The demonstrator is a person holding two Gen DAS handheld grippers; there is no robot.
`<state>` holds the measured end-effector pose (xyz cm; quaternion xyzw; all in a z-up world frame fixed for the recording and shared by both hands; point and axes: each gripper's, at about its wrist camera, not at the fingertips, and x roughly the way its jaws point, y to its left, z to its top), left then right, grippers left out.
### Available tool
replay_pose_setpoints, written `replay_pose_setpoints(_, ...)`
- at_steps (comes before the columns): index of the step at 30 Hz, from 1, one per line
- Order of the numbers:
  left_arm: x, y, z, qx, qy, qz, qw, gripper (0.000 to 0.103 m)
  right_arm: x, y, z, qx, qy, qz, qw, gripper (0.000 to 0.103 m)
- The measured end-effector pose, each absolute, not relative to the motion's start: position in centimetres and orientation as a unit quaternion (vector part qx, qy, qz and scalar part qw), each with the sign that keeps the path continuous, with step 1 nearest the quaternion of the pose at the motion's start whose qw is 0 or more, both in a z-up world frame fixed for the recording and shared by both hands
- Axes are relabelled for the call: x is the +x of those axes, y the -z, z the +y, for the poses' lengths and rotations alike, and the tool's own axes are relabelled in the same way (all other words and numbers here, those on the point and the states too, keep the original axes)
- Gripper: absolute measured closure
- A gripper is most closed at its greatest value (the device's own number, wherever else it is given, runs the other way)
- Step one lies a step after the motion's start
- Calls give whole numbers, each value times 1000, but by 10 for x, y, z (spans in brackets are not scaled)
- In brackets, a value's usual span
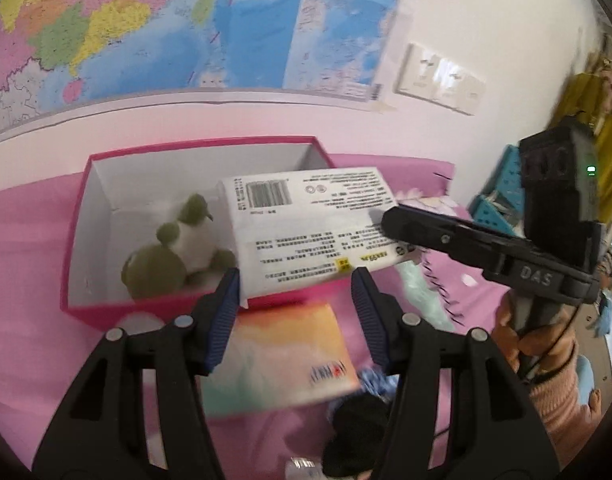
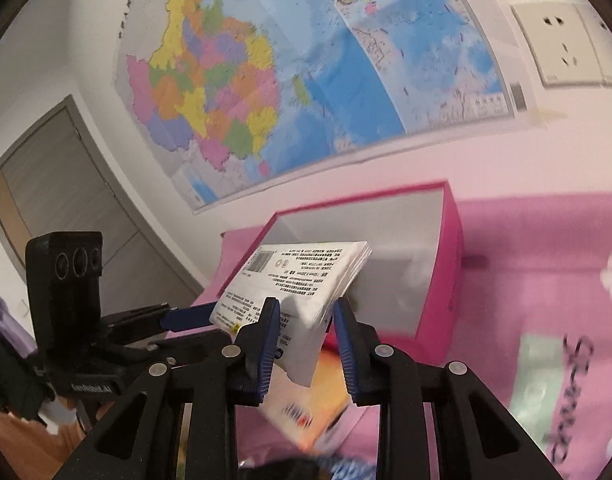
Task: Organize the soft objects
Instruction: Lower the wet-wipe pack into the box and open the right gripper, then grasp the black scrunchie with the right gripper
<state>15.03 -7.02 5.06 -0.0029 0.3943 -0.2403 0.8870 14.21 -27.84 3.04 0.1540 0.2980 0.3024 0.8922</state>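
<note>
A white tissue pack (image 1: 306,228) with a barcode and black print hangs tilted over the front right of an open pink box (image 1: 78,240). My right gripper (image 2: 306,336) is shut on the tissue pack (image 2: 290,284), pinching its near end; it shows in the left wrist view (image 1: 390,220) coming in from the right. My left gripper (image 1: 296,296) is open and empty, just in front of the box. A green and white plush toy (image 1: 178,248) lies inside the box at the left. An orange and white soft pack (image 1: 282,356) lies on the pink cloth below my left gripper.
A pink cloth (image 1: 26,340) covers the surface. A black soft item (image 1: 358,432) and a blue fuzzy one (image 1: 376,380) lie near the front. A pale green item (image 2: 542,384) lies at the right. A map (image 2: 306,72) hangs on the wall behind the box.
</note>
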Motion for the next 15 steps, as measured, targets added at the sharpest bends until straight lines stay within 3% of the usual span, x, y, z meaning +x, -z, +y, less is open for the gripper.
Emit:
replay_pose_setpoints(9,198,-20,-88,8,201,443,874,45,195,-17,-270,117,-227,329,909,73)
replay_pose_setpoints(15,172,-26,-90,21,224,422,878,45,181,-15,-271,113,-227,324,911,70)
